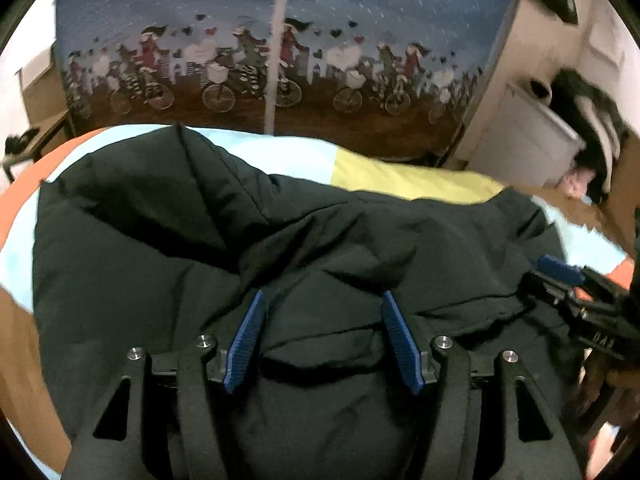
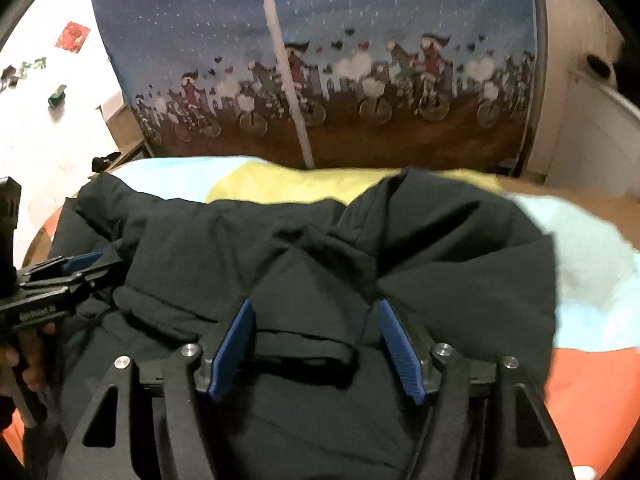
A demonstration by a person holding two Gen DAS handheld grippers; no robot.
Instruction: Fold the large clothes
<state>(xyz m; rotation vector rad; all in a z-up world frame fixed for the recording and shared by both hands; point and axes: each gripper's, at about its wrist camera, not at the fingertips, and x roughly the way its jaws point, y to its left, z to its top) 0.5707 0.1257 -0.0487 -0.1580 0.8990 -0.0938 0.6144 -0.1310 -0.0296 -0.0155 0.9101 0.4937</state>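
A large black padded jacket [image 1: 168, 240] lies bunched on a bed sheet with light blue, yellow and orange patches [image 1: 400, 178]. My left gripper [image 1: 322, 300] is open, its blue pads apart over a hemmed fold of the jacket, gripping nothing. My right gripper [image 2: 314, 306] is also open, its blue pads either side of a folded jacket edge [image 2: 304, 344] without pinching it. Each gripper shows in the other view: the right one at the right edge [image 1: 560, 272], the left one at the left edge [image 2: 80, 262]. The jacket also fills the right wrist view [image 2: 440, 248].
A blue curtain [image 1: 280, 20] printed with cyclists hangs behind the bed, with a white pole [image 1: 278, 48] in front of it. A white cabinet [image 1: 528, 136] with dark clothes on it stands at right. A wooden shelf [image 2: 124, 128] stands at left by a white wall.
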